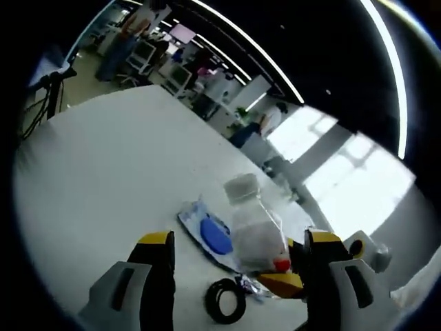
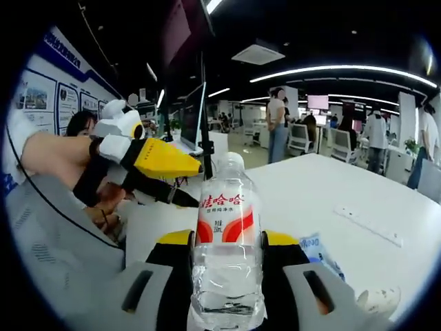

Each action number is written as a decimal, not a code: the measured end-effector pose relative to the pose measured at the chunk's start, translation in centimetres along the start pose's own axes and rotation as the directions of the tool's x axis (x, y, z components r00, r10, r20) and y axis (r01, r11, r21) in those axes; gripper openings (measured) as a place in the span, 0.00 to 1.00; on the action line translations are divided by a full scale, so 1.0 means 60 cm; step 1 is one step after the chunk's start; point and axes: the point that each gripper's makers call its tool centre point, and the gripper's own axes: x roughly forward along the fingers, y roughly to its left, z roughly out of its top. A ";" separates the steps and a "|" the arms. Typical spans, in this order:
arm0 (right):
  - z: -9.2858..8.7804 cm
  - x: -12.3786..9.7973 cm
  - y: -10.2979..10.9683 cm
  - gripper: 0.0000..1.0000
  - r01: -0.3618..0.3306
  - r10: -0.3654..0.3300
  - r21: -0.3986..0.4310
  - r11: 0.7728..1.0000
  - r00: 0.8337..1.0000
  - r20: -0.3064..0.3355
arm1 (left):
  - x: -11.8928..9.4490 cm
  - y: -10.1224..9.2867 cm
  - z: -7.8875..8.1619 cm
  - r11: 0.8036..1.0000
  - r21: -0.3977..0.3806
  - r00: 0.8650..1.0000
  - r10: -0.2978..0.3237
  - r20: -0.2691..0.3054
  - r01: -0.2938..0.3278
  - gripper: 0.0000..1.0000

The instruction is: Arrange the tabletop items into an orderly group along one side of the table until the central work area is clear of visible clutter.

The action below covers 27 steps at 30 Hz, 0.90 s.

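Note:
A clear water bottle (image 2: 227,255) with a red and white label and a white cap stands upright between my right gripper's (image 2: 227,238) jaws, which are shut on it. In the left gripper view the same bottle (image 1: 251,224) is held tilted just above the white table (image 1: 103,172), with a yellow jaw of the right gripper at its base. My left gripper (image 1: 240,239) is open, jaws wide apart, holding nothing. It also reaches in from the left (image 2: 196,186), close to the bottle's neck. A blue and white packet (image 1: 207,234) and a black coiled cable (image 1: 224,300) lie on the table.
The packet (image 2: 317,252) lies right of the bottle, a long white strip (image 2: 368,224) farther out, and a small white object (image 2: 375,300) near the front. A person's arm (image 2: 55,155) holds the left gripper. A monitor (image 2: 193,117) stands behind. People and desks fill the office beyond.

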 end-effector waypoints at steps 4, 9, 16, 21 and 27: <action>0.002 -0.006 0.007 0.34 -0.009 0.010 -0.014 1.000 1.000 0.018 | 0.010 -0.017 0.008 0.997 -0.057 0.998 -0.054 0.026 0.056 0.66; 0.012 -0.013 0.018 0.34 -0.034 0.035 -0.023 0.999 0.998 0.052 | 0.026 -0.022 -0.005 0.999 -0.021 0.999 -0.035 -0.008 0.035 0.65; 0.004 -0.019 0.021 0.34 -0.036 0.036 -0.016 0.999 0.999 0.039 | 0.028 -0.026 0.006 0.996 -0.061 0.998 -0.059 0.020 0.060 0.41; 0.002 -0.023 0.027 0.34 -0.047 0.048 -0.018 0.999 0.998 0.048 | 0.030 -0.031 0.009 0.993 -0.054 0.994 -0.104 0.012 0.105 0.32; -0.004 -0.027 0.031 0.35 -0.049 0.050 -0.013 0.999 0.998 0.041 | 0.027 -0.044 0.004 0.992 -0.010 0.992 -0.126 -0.005 0.126 0.23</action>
